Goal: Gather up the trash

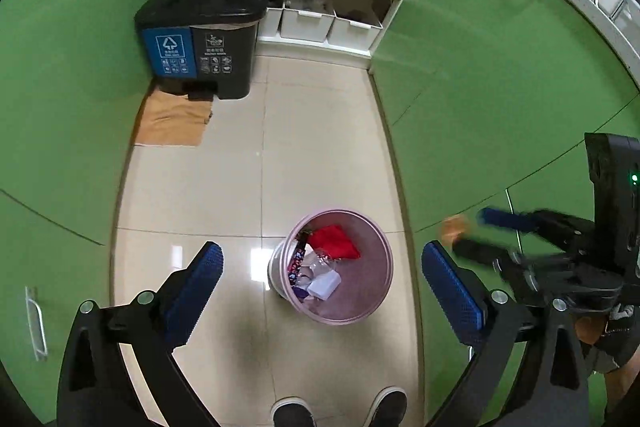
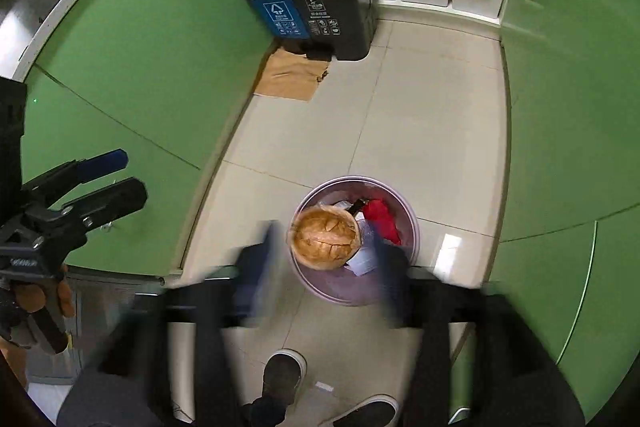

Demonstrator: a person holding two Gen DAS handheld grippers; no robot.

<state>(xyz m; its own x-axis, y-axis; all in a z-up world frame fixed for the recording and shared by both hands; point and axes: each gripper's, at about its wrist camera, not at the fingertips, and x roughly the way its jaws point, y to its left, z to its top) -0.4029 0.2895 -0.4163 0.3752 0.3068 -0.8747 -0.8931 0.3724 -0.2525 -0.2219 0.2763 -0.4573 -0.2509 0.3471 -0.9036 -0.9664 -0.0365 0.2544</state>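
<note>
A pink waste bin stands on the tiled floor, holding a red wrapper, white paper and other trash. My left gripper is open and empty above it. In the right wrist view a crumpled brown paper ball hangs between my blurred right fingers, over the bin. My right gripper looks open, the ball free of its pads. From the left wrist view the right gripper is at the right edge with the brown ball at its tips.
A black two-part sorting bin stands at the back on brown cardboard. Green cabinets line both sides. Open shelves hold pots and white bins. The person's shoes are at the bottom.
</note>
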